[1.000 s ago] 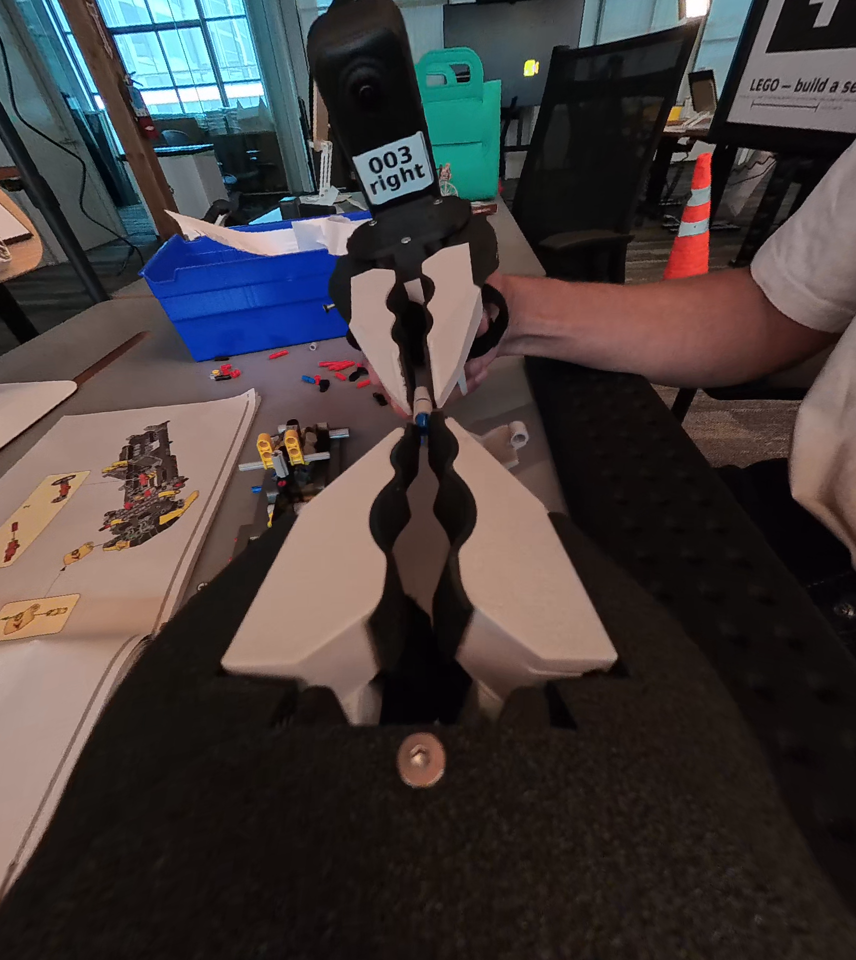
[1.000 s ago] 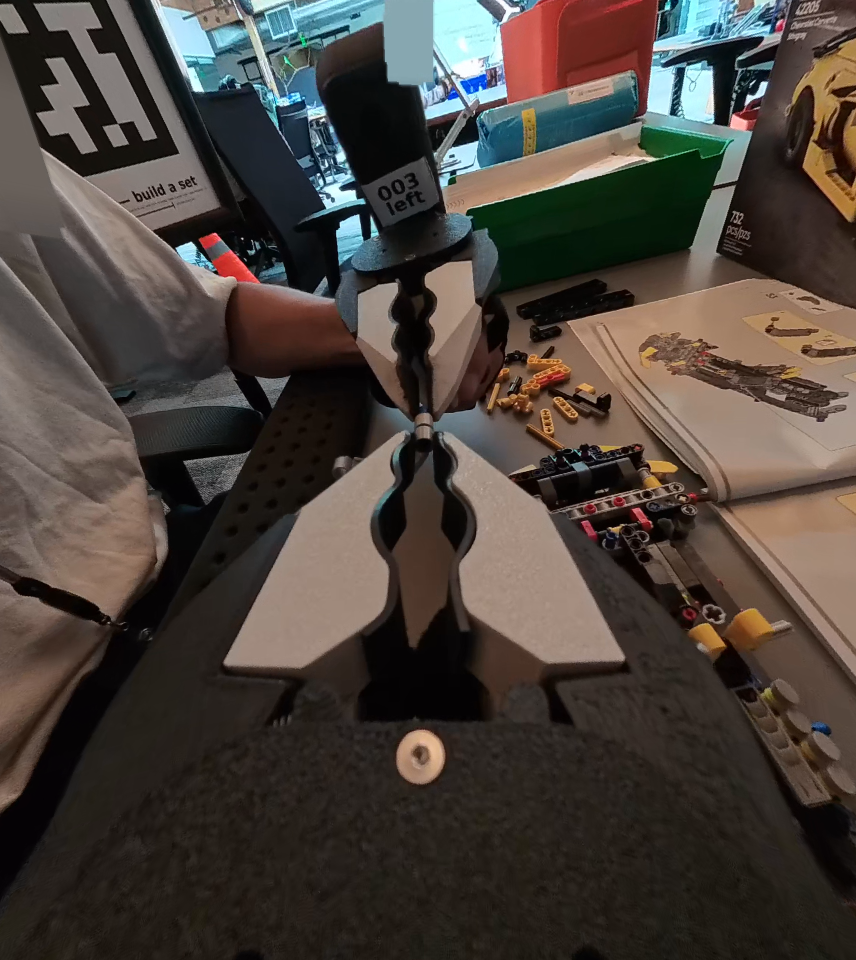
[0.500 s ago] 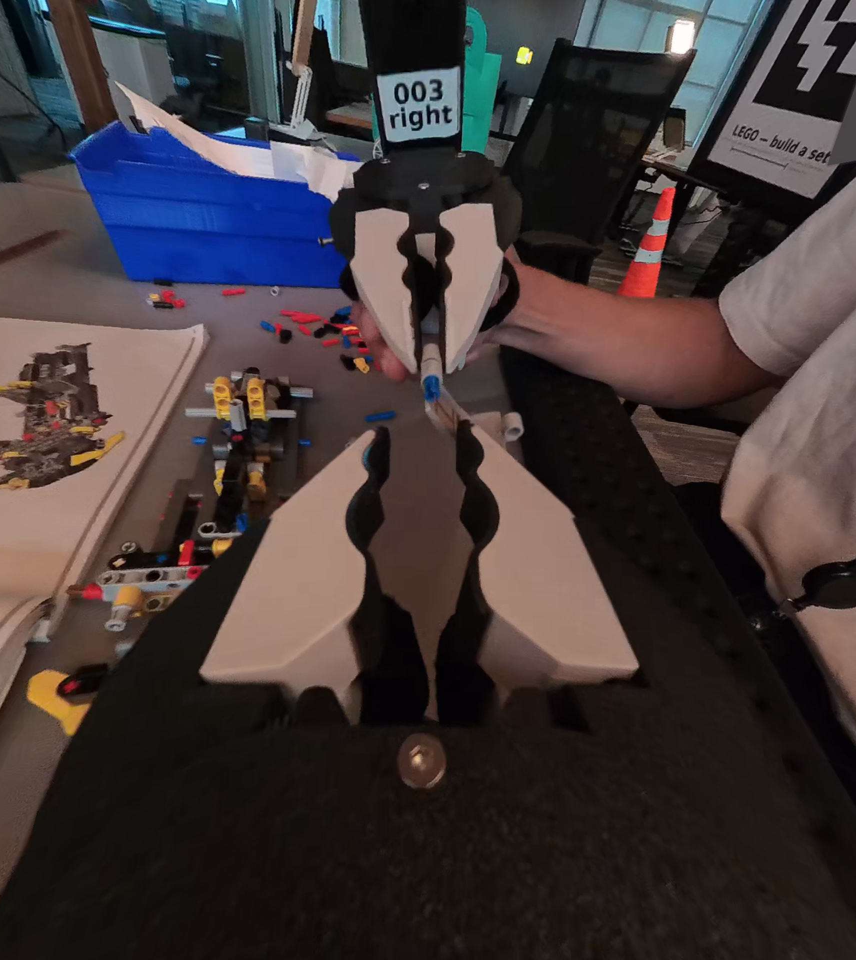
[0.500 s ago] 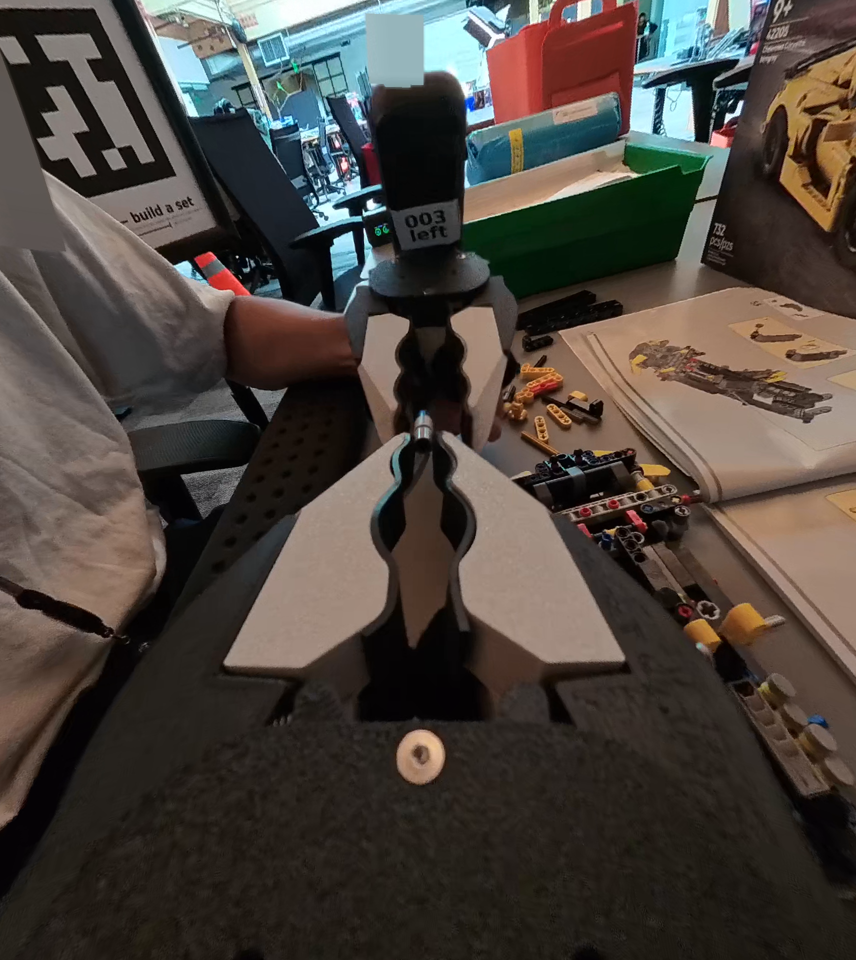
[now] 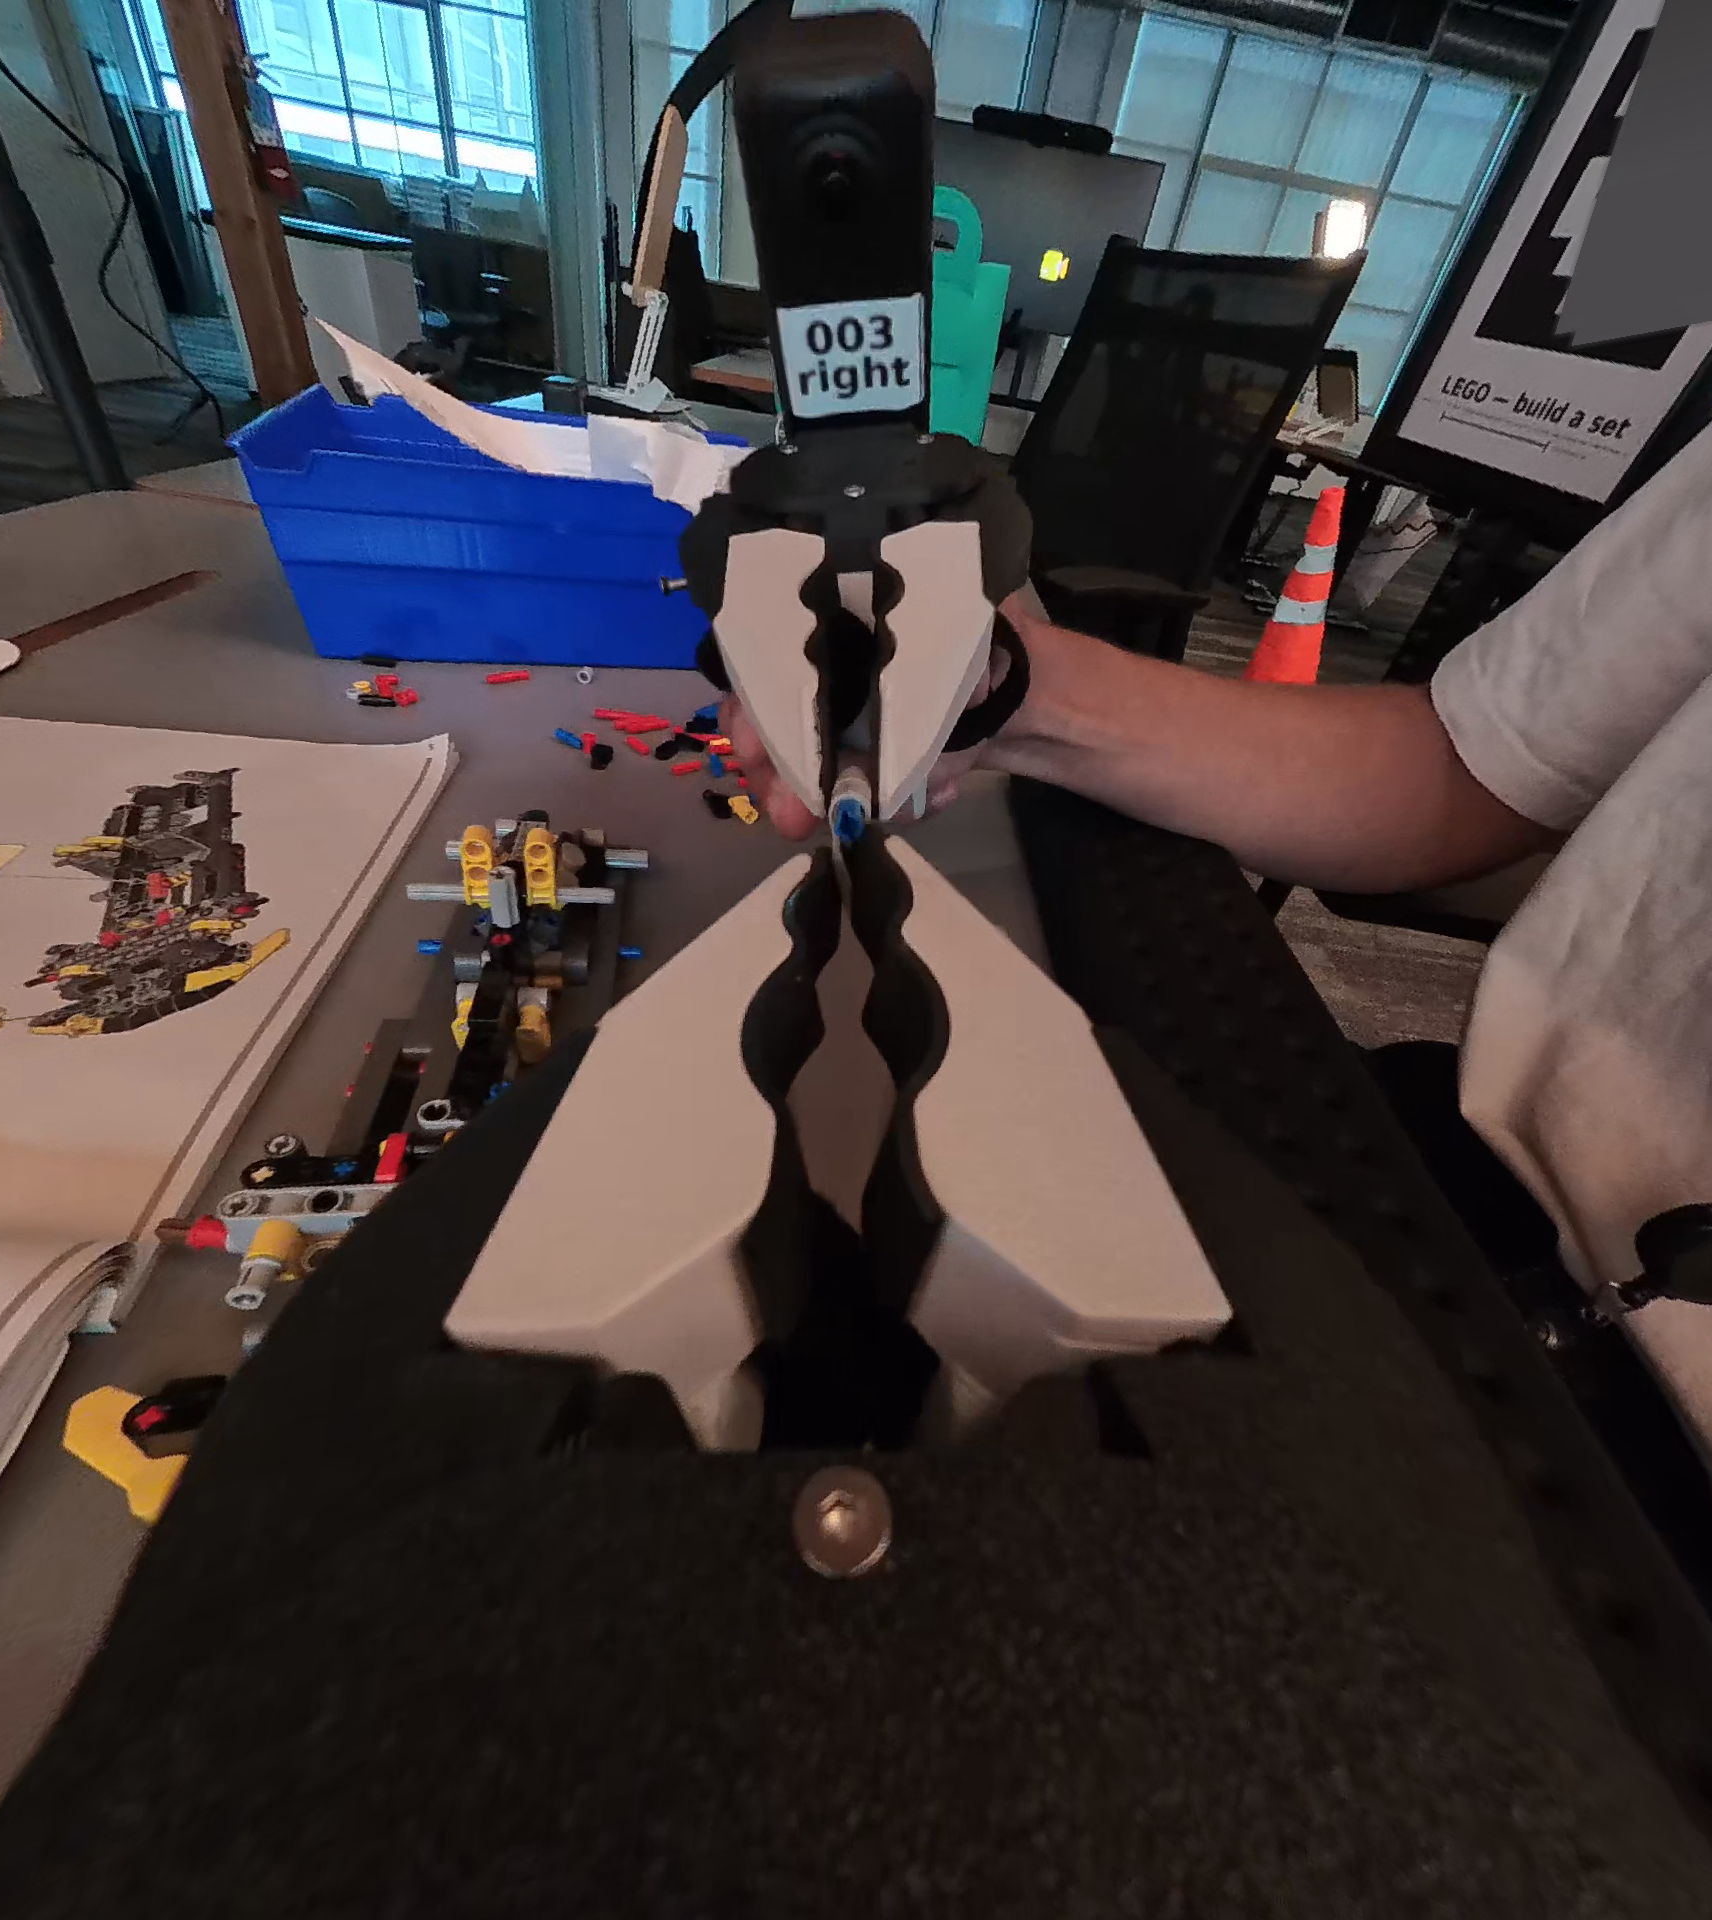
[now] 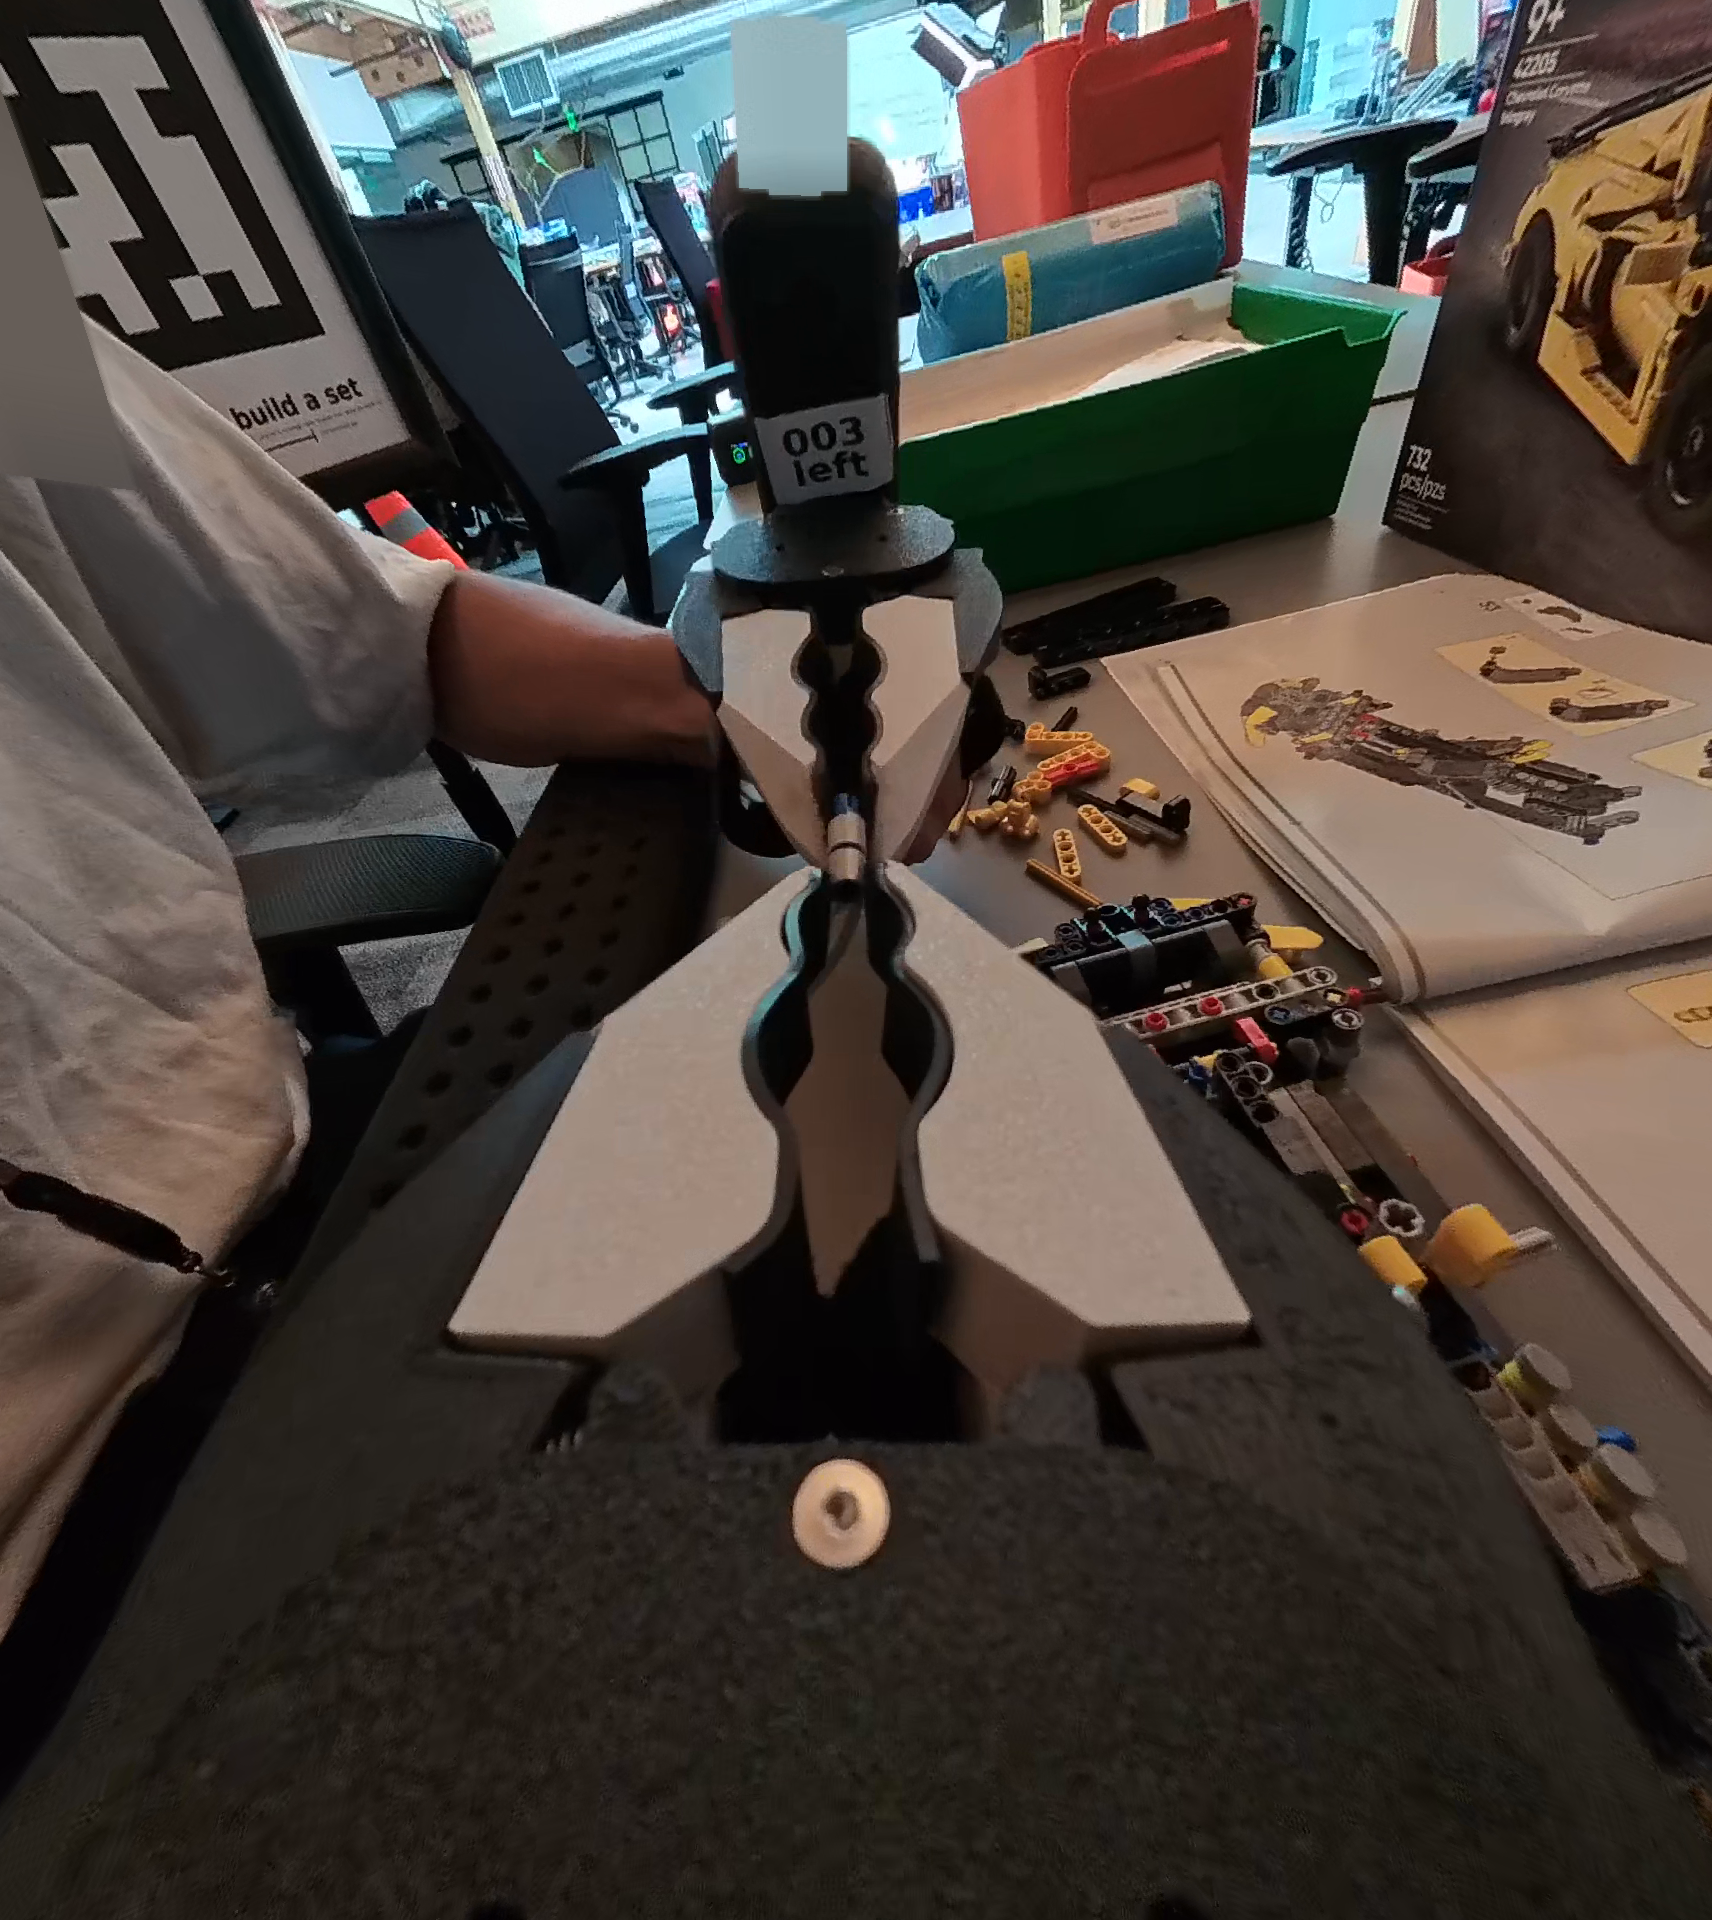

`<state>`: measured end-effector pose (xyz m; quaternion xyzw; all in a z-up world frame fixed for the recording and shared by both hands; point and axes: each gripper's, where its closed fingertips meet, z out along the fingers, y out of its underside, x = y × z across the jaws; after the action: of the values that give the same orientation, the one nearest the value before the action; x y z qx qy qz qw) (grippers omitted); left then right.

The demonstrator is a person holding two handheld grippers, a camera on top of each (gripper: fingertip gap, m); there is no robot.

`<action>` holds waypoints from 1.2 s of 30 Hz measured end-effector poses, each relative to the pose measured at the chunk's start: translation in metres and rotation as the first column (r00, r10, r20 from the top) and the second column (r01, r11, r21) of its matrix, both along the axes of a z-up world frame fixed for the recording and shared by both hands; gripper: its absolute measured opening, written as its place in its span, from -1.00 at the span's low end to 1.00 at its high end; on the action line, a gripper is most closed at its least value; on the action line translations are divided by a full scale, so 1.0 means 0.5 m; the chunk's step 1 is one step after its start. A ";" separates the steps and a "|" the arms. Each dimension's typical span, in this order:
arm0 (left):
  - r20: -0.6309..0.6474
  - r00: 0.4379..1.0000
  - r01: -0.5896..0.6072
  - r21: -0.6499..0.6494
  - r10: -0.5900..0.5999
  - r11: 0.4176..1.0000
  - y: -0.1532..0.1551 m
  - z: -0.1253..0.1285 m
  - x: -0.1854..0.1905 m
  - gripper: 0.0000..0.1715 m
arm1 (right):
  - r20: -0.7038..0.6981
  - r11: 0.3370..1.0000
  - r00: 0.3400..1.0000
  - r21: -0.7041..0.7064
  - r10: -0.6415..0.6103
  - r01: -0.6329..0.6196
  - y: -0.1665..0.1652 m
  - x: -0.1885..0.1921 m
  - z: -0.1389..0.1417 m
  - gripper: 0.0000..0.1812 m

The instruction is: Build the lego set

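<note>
My two grippers meet tip to tip above the table's near edge. My right gripper [image 6: 836, 883] is shut on a small grey sleeve piece [image 6: 844, 836] with a blue pin end [image 5: 844, 821]. It also shows in the left wrist view [image 5: 850, 800]. My left gripper [image 5: 836, 871] is closed to a thin gap at that blue end, and it faces me in the right wrist view [image 6: 841, 821]. The half-built black and yellow car chassis [image 5: 519, 935] lies on the table beside the open instruction book [image 5: 156, 935]. It also shows in the right wrist view [image 6: 1195, 987].
A blue bin [image 5: 478, 561] stands at the back with small red and blue pieces [image 5: 665, 738] in front of it. A green bin [image 6: 1143, 457], the set's box [image 6: 1610, 312] and yellow pieces [image 6: 1070, 779] lie on the other side. A black perforated strip [image 5: 1195, 987] runs along the edge. My left and right fingertips are right by each other.
Half a second ago my left gripper was open and slightly apart from the piece. It has closed again at the blue end. The right gripper kept its hold throughout.
</note>
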<state>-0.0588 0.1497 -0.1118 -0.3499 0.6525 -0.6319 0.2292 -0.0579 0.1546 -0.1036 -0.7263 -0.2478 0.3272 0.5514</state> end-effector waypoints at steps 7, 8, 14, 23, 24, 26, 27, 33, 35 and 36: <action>0.028 1.000 -0.007 0.008 0.007 1.000 0.004 0.011 -0.006 -0.99 | -0.022 1.000 1.000 0.013 0.006 -0.006 -0.003 -0.001 0.007 -0.93; 0.028 1.000 -0.004 0.012 0.004 1.000 0.003 0.010 -0.007 -0.99 | -0.019 1.000 1.000 0.015 0.007 -0.007 -0.005 -0.001 0.007 -0.93; 0.050 0.998 -0.025 0.017 0.024 1.000 0.017 0.016 -0.010 -0.99 | -0.010 1.000 1.000 0.000 0.007 -0.007 -0.008 0.003 0.001 -0.93; 0.071 0.990 -0.112 -0.119 0.121 0.987 0.088 0.055 -0.007 -1.00 | 0.030 0.997 0.999 -0.064 -0.032 0.034 -0.017 0.044 -0.024 -0.93; 0.061 0.992 -0.106 -0.137 0.115 0.985 0.088 0.054 -0.006 -0.99 | 0.029 0.998 0.999 -0.067 -0.020 0.022 -0.019 0.038 -0.023 -0.93; 0.019 0.994 -0.107 -0.135 0.111 0.985 0.083 0.040 0.001 -0.99 | 0.033 0.998 0.999 -0.063 0.002 0.000 -0.016 0.020 -0.020 -0.93; 0.011 0.992 -0.124 -0.117 0.126 0.985 0.083 0.033 0.006 -0.99 | 0.042 0.998 0.999 -0.063 0.009 -0.006 -0.012 0.011 -0.022 -0.93; -0.006 0.978 -0.210 0.030 0.210 0.977 0.088 0.000 0.022 -1.00 | 0.236 0.985 0.972 -0.170 0.018 0.023 -0.010 0.009 -0.099 -0.93; -0.008 0.974 -0.223 0.090 0.225 0.971 0.086 -0.012 0.026 -1.00 | 0.317 0.967 0.947 -0.253 0.053 0.031 -0.018 0.008 -0.143 -0.92; -0.016 0.972 -0.232 0.130 0.236 0.964 0.087 -0.024 0.029 -1.00 | 0.348 0.963 0.936 -0.267 0.057 0.041 -0.018 0.007 -0.155 -0.92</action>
<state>-0.0444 0.1929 -0.1239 -0.4189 0.6492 -0.5519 0.3137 -0.0544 0.1454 -0.1813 -0.8405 -0.2986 0.2245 0.3924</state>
